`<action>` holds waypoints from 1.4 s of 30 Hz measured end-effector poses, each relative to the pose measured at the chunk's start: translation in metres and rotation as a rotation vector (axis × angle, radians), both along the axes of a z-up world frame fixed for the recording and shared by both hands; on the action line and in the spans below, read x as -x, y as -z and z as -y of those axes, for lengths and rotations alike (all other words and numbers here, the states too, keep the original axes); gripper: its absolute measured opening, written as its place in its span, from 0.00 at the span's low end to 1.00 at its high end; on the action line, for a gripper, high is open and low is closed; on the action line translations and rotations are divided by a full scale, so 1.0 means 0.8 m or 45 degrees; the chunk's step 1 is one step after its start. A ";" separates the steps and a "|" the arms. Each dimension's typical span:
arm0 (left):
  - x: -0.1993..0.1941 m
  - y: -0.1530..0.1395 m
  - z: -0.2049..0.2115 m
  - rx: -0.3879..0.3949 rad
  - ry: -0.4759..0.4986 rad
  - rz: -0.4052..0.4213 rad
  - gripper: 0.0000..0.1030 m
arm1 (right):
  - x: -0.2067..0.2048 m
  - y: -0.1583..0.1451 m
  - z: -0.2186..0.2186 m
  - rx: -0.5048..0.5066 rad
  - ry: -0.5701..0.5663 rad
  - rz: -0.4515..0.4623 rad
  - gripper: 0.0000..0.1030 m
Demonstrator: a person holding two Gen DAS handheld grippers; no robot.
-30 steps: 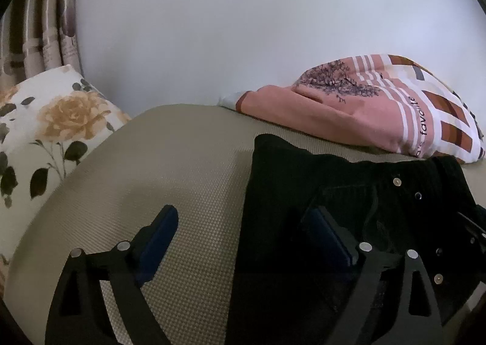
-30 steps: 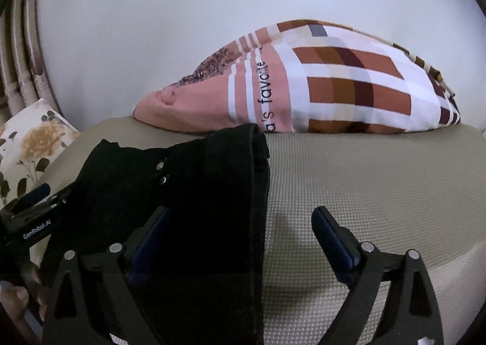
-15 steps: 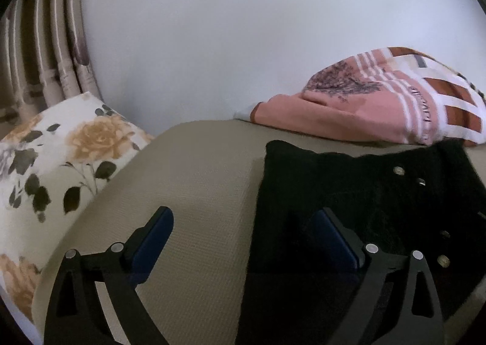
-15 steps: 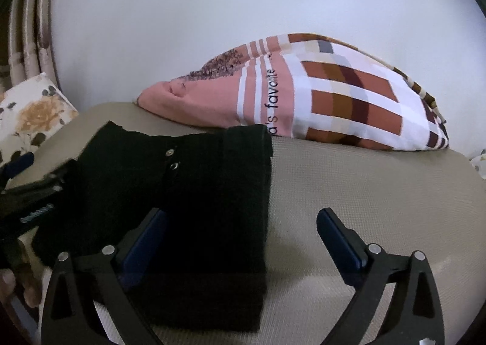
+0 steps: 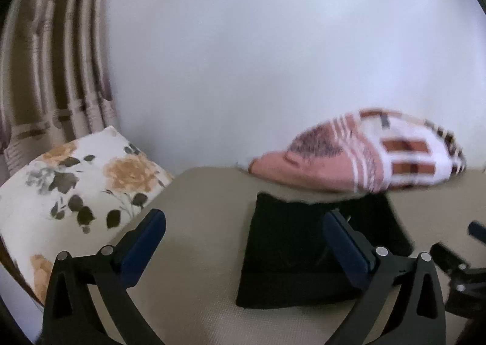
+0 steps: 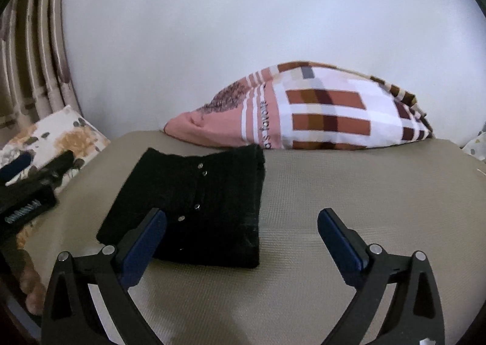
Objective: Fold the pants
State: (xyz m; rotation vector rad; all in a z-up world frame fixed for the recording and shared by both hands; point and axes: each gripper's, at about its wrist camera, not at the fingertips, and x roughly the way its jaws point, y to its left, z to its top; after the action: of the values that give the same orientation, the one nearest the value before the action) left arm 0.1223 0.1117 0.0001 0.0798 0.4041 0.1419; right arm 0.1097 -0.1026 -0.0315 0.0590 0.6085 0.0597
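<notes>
Both grippers are standing wide apart and gripping nothing, the left gripper [image 5: 243,234] opening further with only mat between its jaws, while the folded black pants [image 6: 194,205] are lying flat ahead of the right gripper [image 6: 241,234], partly behind its left finger. Finishing well, I judge, is meaning drawing both clear without snagging cloth. Beyond the pants, a plaid pillow [image 6: 319,114] is touching their far edge, and a floral cushion [image 5: 76,184] is sitting left of the left gripper.

Both views taken low over the bed [image 6: 334,193], angled downward toward the wall, folded black pants [image 5: 303,241] and plaid pillow [image 6: 319,111] shared.
</notes>
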 end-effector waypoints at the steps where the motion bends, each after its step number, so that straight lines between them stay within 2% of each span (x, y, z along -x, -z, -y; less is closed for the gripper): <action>1: 0.013 -0.014 -0.001 0.026 0.010 0.034 1.00 | 0.005 -0.006 0.003 -0.001 0.005 0.008 0.97; 5: 0.042 -0.057 0.001 0.053 0.027 0.134 1.00 | 0.024 -0.030 0.013 -0.013 0.017 0.050 0.98; 7: 0.056 -0.076 0.004 0.044 -0.034 0.190 1.00 | 0.034 -0.042 0.016 -0.015 0.018 0.079 0.98; 9: 0.063 -0.087 0.006 0.033 -0.090 0.208 1.00 | 0.043 -0.054 0.020 -0.016 0.022 0.112 0.99; 12: 0.067 -0.097 0.010 0.027 -0.068 0.173 1.00 | 0.054 -0.070 0.026 -0.035 0.031 0.144 0.99; 16: 0.074 -0.098 0.011 0.048 -0.014 0.150 1.00 | 0.068 -0.087 0.026 -0.047 0.035 0.184 1.00; 20: 0.077 -0.097 0.008 0.079 0.018 0.118 1.00 | 0.077 -0.095 0.011 -0.006 0.017 0.189 1.00; 25: 0.082 -0.095 0.007 0.085 0.029 0.112 1.00 | 0.084 -0.097 -0.004 0.015 -0.011 0.186 1.00; 33: 0.077 -0.084 -0.008 0.130 0.030 0.045 1.00 | 0.087 -0.096 -0.015 0.035 -0.031 0.174 1.00; 42: 0.061 -0.071 -0.011 0.119 0.039 -0.006 1.00 | 0.084 -0.088 -0.017 0.042 -0.034 0.148 1.00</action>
State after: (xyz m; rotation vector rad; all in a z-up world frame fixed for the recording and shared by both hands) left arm 0.0734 0.1208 0.0565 -0.0061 0.4138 0.0926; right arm 0.0428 -0.0887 0.0387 0.0154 0.4943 0.0784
